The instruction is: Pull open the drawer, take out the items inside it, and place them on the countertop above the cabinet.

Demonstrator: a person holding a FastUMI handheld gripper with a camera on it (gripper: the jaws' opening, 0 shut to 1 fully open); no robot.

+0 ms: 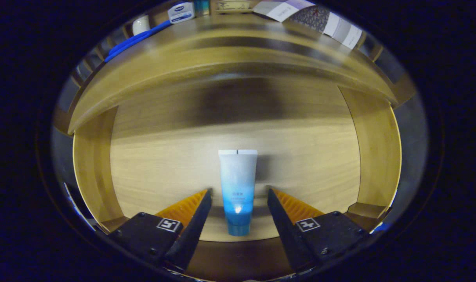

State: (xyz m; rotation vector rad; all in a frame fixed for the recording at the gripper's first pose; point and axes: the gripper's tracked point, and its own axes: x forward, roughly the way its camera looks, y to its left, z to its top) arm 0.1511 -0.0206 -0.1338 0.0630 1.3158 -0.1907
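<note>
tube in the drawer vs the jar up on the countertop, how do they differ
The tube lies flat on the drawer floor between the open gripper fingers; the jar sits far beyond them on the countertop. The tube is long and slim, fading white to blue; the jar looks squat, white with a dark blue label. Both are white-and-blue toiletries.

The gripper (239, 196) points down into the open wooden drawer (183, 156), its two fingers spread wide apart. Each finger (190, 211) tapers to a narrow tip and carries a ribbed pad on its inner face. The white-and-blue plastic tube (238, 188) lies in the gap between the fingers, its blue cap end toward the gripper, and neither finger touches it; a strip of drawer floor shows on each side. Each finger's base bears a small square marker (169, 225).
</note>
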